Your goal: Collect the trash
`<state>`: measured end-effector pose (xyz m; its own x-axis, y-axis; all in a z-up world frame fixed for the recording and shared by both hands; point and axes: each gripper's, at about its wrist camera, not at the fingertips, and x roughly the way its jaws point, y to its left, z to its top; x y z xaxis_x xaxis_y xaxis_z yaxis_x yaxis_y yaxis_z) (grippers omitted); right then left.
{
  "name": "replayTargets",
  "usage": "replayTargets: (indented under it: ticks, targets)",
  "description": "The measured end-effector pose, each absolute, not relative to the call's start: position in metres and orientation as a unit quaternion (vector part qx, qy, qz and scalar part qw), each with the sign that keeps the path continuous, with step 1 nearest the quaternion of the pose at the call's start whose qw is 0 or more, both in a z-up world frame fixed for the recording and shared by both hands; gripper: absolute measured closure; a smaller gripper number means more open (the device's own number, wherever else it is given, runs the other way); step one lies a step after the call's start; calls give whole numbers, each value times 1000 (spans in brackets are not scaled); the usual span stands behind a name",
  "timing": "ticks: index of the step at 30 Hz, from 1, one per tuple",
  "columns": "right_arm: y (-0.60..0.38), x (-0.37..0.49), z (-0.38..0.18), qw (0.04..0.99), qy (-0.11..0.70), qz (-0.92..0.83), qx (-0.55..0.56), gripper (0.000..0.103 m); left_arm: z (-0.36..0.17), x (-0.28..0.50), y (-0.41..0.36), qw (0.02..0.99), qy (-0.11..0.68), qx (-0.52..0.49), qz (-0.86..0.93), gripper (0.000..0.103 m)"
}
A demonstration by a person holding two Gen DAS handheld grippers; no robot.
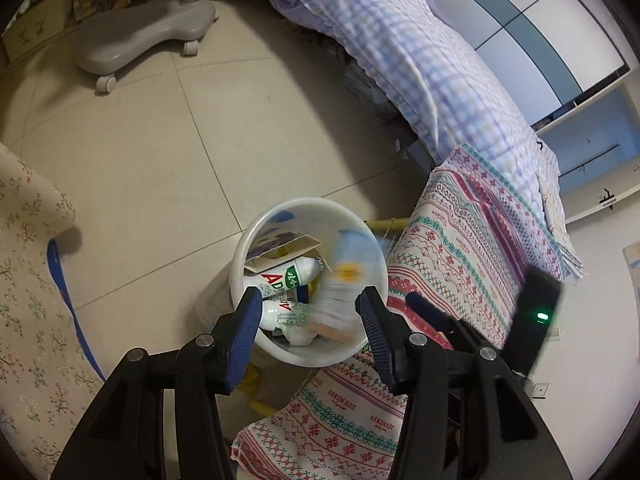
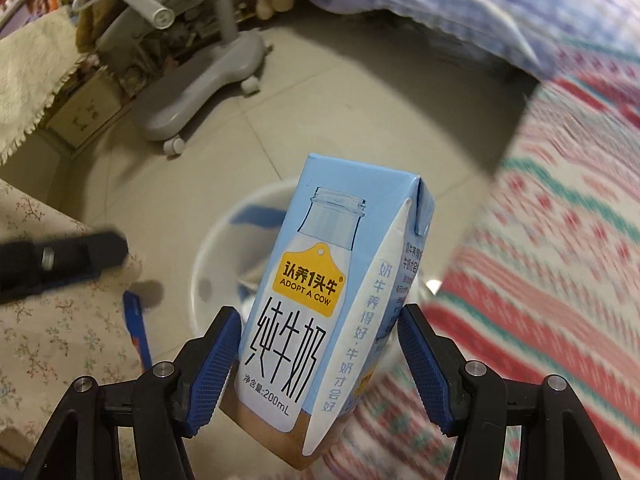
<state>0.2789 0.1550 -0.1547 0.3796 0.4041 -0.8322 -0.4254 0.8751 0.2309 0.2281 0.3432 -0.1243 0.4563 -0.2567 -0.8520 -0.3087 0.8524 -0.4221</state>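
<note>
A white bin (image 1: 304, 204) stands on the tiled floor, holding white AD bottles (image 1: 288, 276) and a piece of card. My left gripper (image 1: 310, 296) hangs open just above the bin's near rim, with nothing between its pads. My right gripper (image 2: 320, 316) is shut on a light blue milk carton (image 2: 320, 280), held upright over the bin (image 2: 208, 264). In the left wrist view this carton (image 1: 344, 276) shows blurred over the bin's right side. One blue finger (image 1: 428, 312) of the right gripper lies beside it.
A patterned red and green cloth (image 1: 460, 232) covers a surface right against the bin. A bed with a checked quilt (image 1: 420, 60) lies behind. A grey wheeled chair base (image 1: 148, 36) stands far left. Floral fabric (image 1: 28, 280) with a blue strap (image 1: 68, 300) borders the left.
</note>
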Motion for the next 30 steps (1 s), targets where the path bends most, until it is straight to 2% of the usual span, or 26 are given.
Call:
replayTargets:
  ticks: [3,8,12,15,19,25,28,30]
  targets:
    - [166,296,-171,824,516,234,-10,26,-123,228,340,812,520,-267,12,49]
    - [151,296,-195,815,539,213,25,26,-117,225,333,815,518,-260,5,49]
    - [136,281,-190,816,537,212,20,26,-104,214,320,829,510,-230,3,48]
    - [115,266,-175,819,528,222,32,26,-93,201,308,839,501,-210,2,41]
    - [93,239,-148,820,517,241,48,26,-66,170,286,864,476,-163,21,27]
    - [75,168,-99,824,496,274,4,26,-35,89,247,903,415,-102,52,10]
    - [63,120,-77,828,478,293,-27,25,-35,50,230,910,401,-92,56,9]
    - [50,84,-63,836,454,306,-31,19,-37,26,217,914,392,-84,63,9]
